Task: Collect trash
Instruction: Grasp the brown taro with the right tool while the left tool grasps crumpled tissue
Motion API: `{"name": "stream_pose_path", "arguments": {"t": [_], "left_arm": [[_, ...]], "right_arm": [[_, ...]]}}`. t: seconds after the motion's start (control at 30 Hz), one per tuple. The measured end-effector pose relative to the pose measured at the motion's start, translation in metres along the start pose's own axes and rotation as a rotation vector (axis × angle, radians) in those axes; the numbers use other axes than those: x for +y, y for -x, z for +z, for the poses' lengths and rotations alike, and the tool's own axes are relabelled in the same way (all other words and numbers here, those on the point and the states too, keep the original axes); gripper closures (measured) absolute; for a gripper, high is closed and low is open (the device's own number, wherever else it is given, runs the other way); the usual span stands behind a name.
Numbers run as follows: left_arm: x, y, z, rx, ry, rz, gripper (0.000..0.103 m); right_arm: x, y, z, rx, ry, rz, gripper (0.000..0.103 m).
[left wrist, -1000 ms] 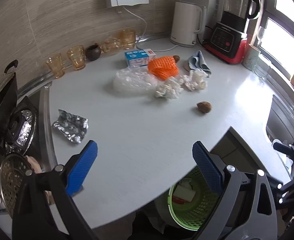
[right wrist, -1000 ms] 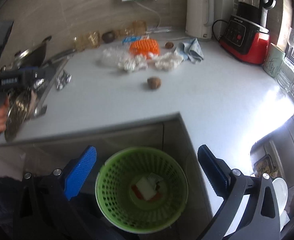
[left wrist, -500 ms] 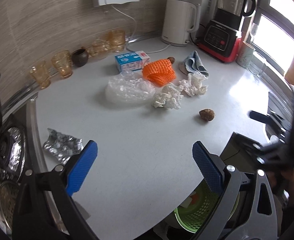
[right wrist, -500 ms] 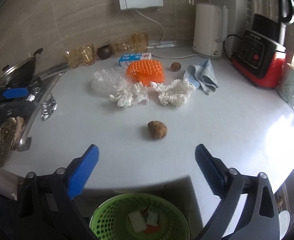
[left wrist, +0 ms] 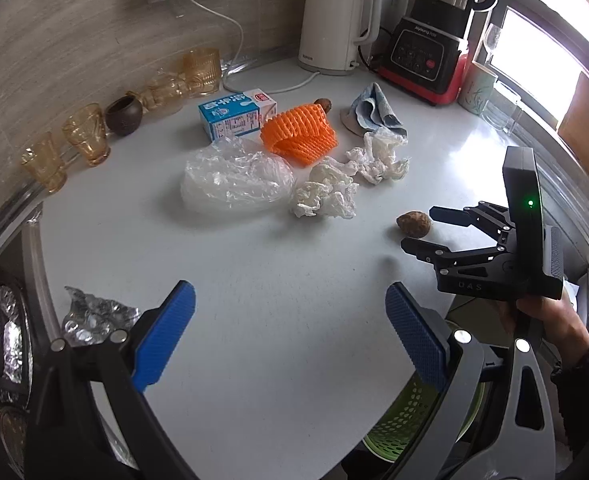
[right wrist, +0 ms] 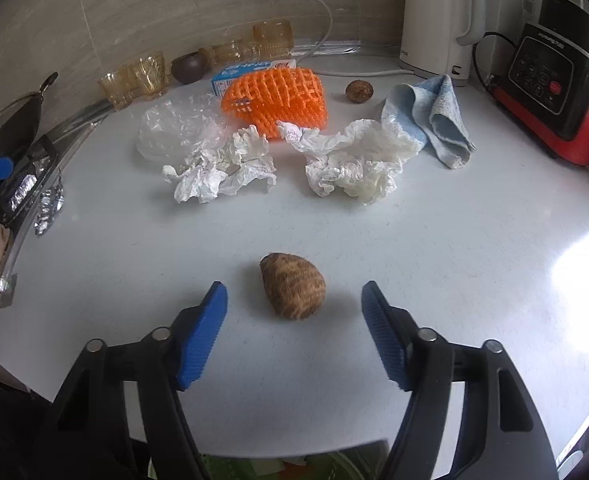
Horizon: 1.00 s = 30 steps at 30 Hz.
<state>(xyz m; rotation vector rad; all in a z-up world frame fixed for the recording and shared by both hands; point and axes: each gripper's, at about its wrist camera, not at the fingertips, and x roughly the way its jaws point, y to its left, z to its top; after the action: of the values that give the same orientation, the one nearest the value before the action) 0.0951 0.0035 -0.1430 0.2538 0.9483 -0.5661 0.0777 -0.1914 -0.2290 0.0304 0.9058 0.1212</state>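
The brown pit (right wrist: 293,285) is found on the table (right wrist: 474,248), just ahead of the right tongs (right wrist: 294,330), whose released jaws are centred on it; its long axis runs obliquely across the gap; the left tongs (left wrist: 290,334), likewise released, are held well apart.

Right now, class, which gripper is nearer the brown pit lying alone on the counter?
Right. The right gripper straddles the brown pit, open; the left gripper hovers farther back.
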Motion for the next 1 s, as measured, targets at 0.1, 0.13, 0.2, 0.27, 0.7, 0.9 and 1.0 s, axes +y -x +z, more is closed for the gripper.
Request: {"name": "stream_pose_path", "arguments": {"t": [0.1,0.13,0.2,0.27,0.7,0.9,1.0], "left_arm": [[0.000,-0.006,0.005,0.005,-0.009,-0.009,0.011],[-0.001,-0.008,0.007,0.006,-0.013,-0.014,0.011],[-0.002,-0.011,0.009,0.007,-0.021,-0.017,0.011],[-0.004,-0.014,0.012,0.008,-0.028,-0.019,0.011],[-0.046,-0.054,0.035,-0.070,-0.144,-0.134,0.020],[-0.053,-0.100,0.047,-0.029,-0.108,-0.095,0.029],[-0.051,-0.114,0.051,-0.006,-0.087,-0.080,0.037]], "right_arm": [[-0.001,-0.003,0.004,0.000,-0.001,0.011,0.048],[-0.001,-0.004,0.005,-0.001,0.000,0.011,0.050],[-0.003,-0.005,0.007,0.002,0.001,0.013,0.064],[-0.005,-0.005,0.009,0.007,-0.005,0.027,0.072],[-0.014,0.029,0.003,-0.035,-0.071,0.042,0.072],[-0.019,0.049,-0.004,-0.057,-0.113,0.041,0.072],[-0.022,0.053,-0.006,-0.065,-0.134,0.042,0.072]]}}
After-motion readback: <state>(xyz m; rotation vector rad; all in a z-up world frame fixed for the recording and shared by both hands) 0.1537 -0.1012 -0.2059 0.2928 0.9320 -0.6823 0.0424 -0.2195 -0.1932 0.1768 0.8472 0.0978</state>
